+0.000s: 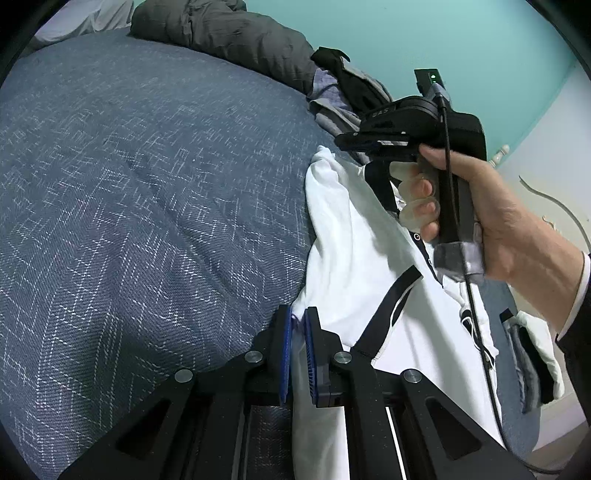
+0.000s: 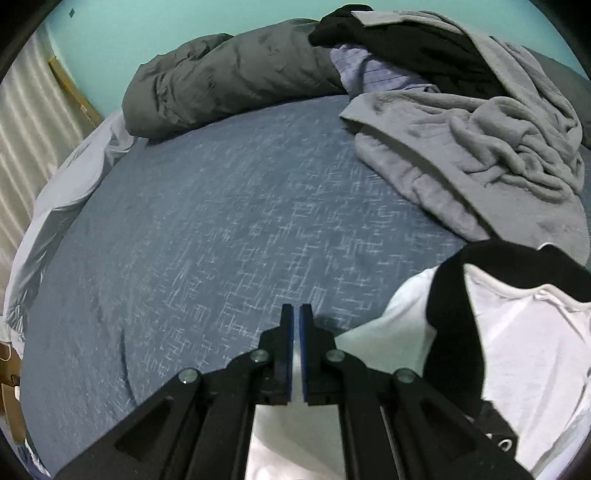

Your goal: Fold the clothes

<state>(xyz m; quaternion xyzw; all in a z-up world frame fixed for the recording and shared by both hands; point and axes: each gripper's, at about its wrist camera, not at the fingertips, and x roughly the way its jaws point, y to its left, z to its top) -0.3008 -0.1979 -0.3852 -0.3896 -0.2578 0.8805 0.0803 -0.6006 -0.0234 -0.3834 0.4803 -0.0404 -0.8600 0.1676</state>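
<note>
While the left gripper (image 1: pixel 298 325) pinches an edge of the white shirt with black trim (image 1: pixel 354 240) between its blue pads, we see through the left wrist view that the cloth hangs slack from that pinch, above the bed's edge. The right gripper (image 1: pixel 373 142), held in a person's hand (image 1: pixel 476 206), sits higher up by the shirt's top; from here its jaws look drawn together on white fabric, though the fingertips are partly hidden. To do this lift well, we judge both pinches should stay level and pull apart enough to take the sag out before the shirt is laid down (a twisted panel would fold crooked). The blue woven bedspread (image 1: pixel 147 184) lies broad and mostly flat to the left.

In the right wrist view, the right gripper (image 2: pixel 295 325) shows its pads nearly together with pale cloth between them lower down, so we read it as clamped on the shirt (image 2: pixel 524 350), whose black collar band curls just to the right. Beyond lies the open bedspread (image 2: pixel 221 221), room enough for spreading. A grey fleece garment (image 2: pixel 480 155) lies crumpled at the far right with dark and striped clothes behind it, and a rolled dark grey quilt (image 2: pixel 229 77) sits against the teal wall (image 2: pixel 184 18).
</note>
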